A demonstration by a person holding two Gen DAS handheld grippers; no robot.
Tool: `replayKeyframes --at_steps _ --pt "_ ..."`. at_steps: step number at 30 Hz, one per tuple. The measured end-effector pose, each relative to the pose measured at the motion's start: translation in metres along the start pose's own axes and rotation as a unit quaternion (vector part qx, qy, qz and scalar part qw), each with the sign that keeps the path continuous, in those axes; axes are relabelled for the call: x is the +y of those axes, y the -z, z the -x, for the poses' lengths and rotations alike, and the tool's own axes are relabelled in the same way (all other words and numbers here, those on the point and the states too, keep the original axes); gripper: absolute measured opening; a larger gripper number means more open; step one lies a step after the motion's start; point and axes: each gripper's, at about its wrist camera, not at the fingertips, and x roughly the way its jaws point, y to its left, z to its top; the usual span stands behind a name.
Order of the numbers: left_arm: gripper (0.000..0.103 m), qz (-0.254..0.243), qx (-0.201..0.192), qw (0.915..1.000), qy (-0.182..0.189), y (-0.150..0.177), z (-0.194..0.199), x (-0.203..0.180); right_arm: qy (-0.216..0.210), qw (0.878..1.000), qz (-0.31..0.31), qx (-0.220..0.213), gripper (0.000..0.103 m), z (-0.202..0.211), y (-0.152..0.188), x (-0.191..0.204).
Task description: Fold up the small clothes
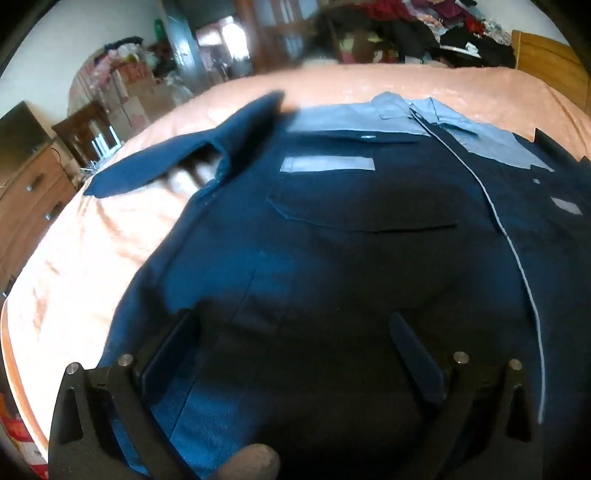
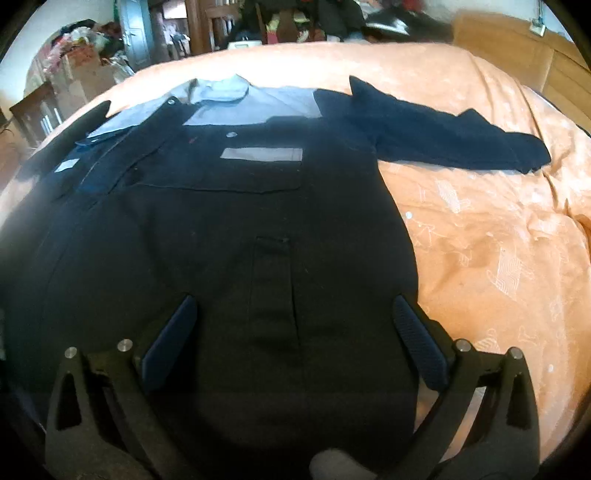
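— Where is the jacket?

— My dark blue jacket (image 2: pixel 229 229) lies front up and spread flat on the bed (image 2: pixel 491 236), which has an orange cover. Its pale grey collar (image 2: pixel 218 90) is at the far end, the hem near me. The right sleeve (image 2: pixel 443 136) stretches out to the right over the cover; the left sleeve (image 1: pixel 177 162) reaches out to the left and looks blurred.

— And your tools?

— My left tool (image 1: pixel 295 350) hangs over the near part of the jacket, jaws wide apart, nothing between them. My right tool (image 2: pixel 295 339) is the same, spread wide above the lower front near the jacket's right edge, gripping nothing.

— Anything past the bed?

— A pile of clothes (image 1: pixel 424 29) at the far side.
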Motion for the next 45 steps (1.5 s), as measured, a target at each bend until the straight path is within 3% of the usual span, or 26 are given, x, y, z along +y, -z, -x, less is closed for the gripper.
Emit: replayKeyframes --at_steps 6,14,37,41,45 --pt "0.103 0.004 0.000 1.0000 0.002 -0.006 0.005 -0.005 0.001 1.000 -0.003 -0.030 0.103 0.010 0.015 0.002" --pt "0.103 0.008 -0.003 1.0000 0.005 -0.005 0.001 -0.006 -0.014 1.000 -0.004 -0.011 0.103 -0.015 -0.014 0.001" --pt "0.103 0.012 0.001 0.9999 0.008 -0.008 0.001 -0.005 -0.022 1.000 0.001 -0.014 0.103 -0.022 -0.011 0.001" --pt "0.103 0.012 0.001 0.9999 0.008 -0.009 0.001 -0.005 -0.011 1.000 0.011 0.021 0.103 -0.019 -0.032 0.005" --pt "0.103 0.013 0.000 0.9999 0.009 -0.009 0.001 -0.005 -0.002 1.000 0.019 -0.023 0.103 -0.002 -0.067 0.012"
